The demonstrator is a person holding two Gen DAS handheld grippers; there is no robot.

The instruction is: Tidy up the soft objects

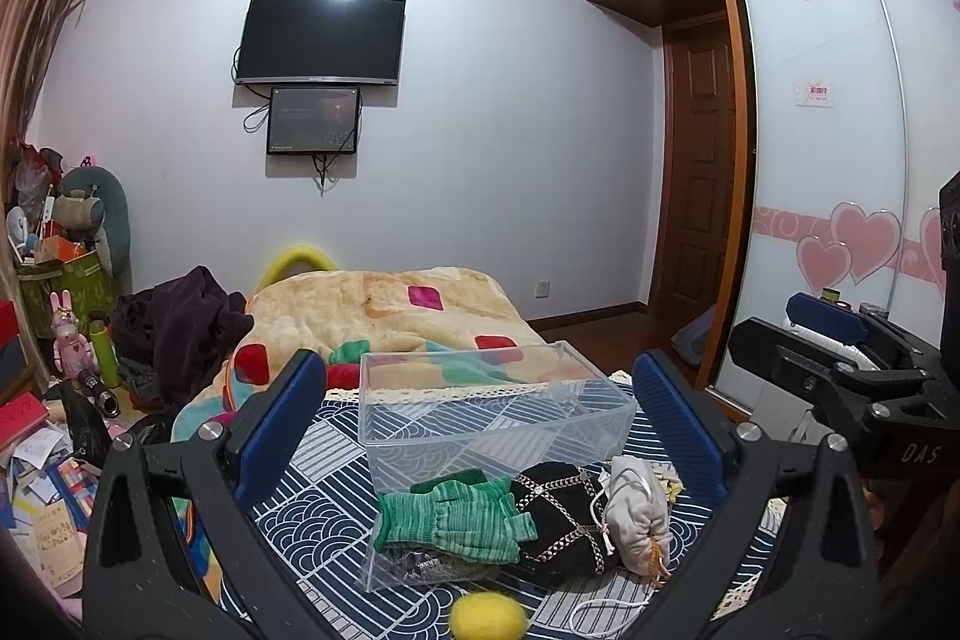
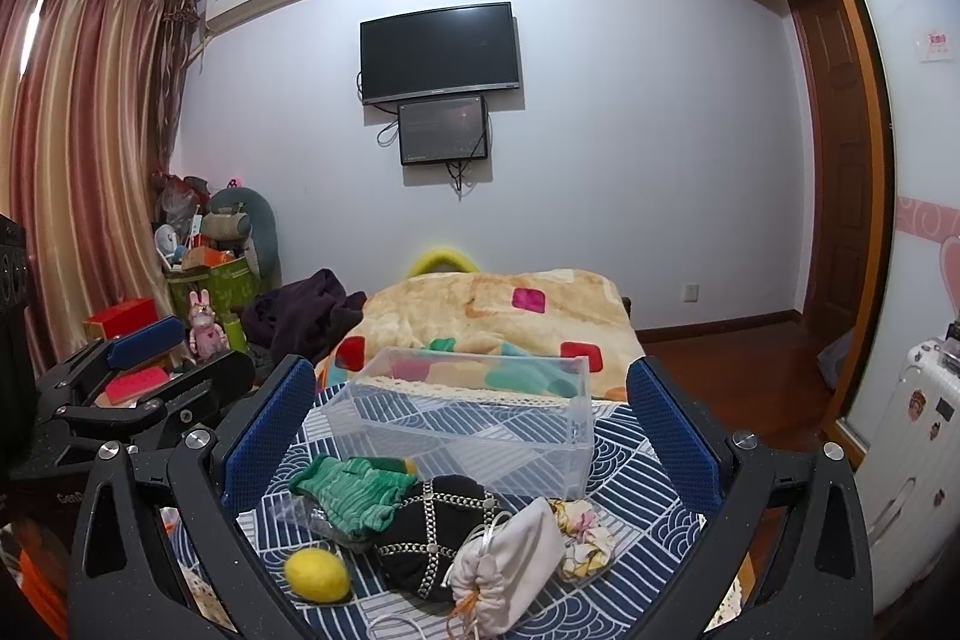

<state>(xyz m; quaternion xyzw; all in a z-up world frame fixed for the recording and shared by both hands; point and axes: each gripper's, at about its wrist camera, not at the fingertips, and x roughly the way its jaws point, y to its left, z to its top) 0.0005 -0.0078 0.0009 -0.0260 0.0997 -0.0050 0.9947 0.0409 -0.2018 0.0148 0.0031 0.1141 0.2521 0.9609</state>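
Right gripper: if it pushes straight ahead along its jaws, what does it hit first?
Probably the clear bin, centred between the open jaws of the right gripper. The black pouch and green glove lie nearer but lower, so depth is uncertain.

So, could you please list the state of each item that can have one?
Clear plastic box: open, empty.
Green gloves: outside the box.
White drawstring pouch: cinched shut.
TV: off.
Left gripper: open.
Right gripper: open.
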